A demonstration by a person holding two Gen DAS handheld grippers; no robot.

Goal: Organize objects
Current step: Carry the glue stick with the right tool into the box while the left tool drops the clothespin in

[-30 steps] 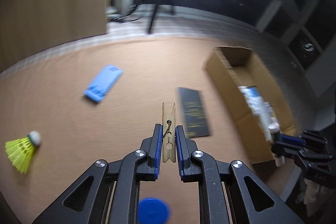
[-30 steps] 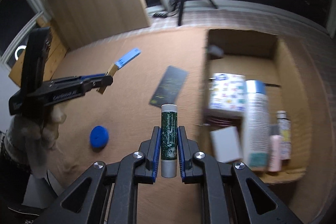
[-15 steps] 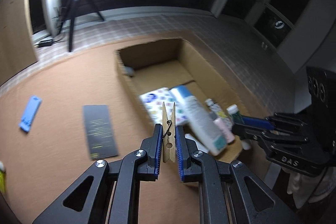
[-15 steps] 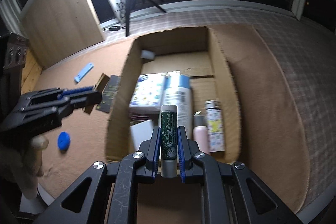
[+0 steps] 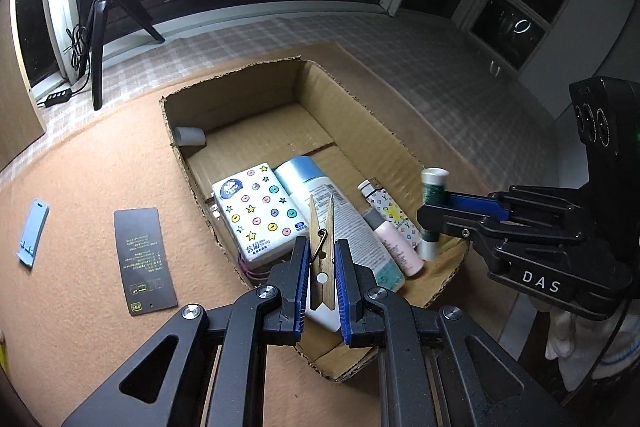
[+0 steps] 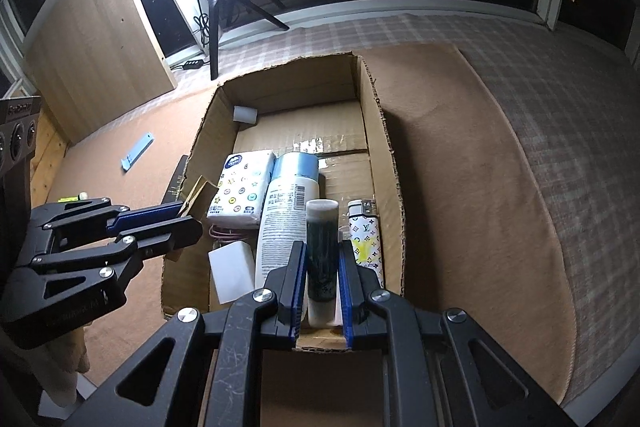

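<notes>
Box: open cardboard box (image 5: 360, 115) on tan mat (image 5: 80, 207).
Contents: white bottle (image 6: 286, 211), tissue pack (image 5: 260, 211), white block (image 6: 232, 269), patterned lighter (image 6: 364, 239), pink bottle (image 5: 394, 243), small cup (image 5: 190, 136).
Left gripper (image 5: 322, 259): clamped on clothespin (image 5: 321, 247), above box's near edge.
Right gripper (image 6: 322, 267): clamped on green tube (image 6: 322, 255), above box.

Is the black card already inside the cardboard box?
No: in the left wrist view the black card lies flat on the tan mat, outside the left wall of the cardboard box.
</notes>
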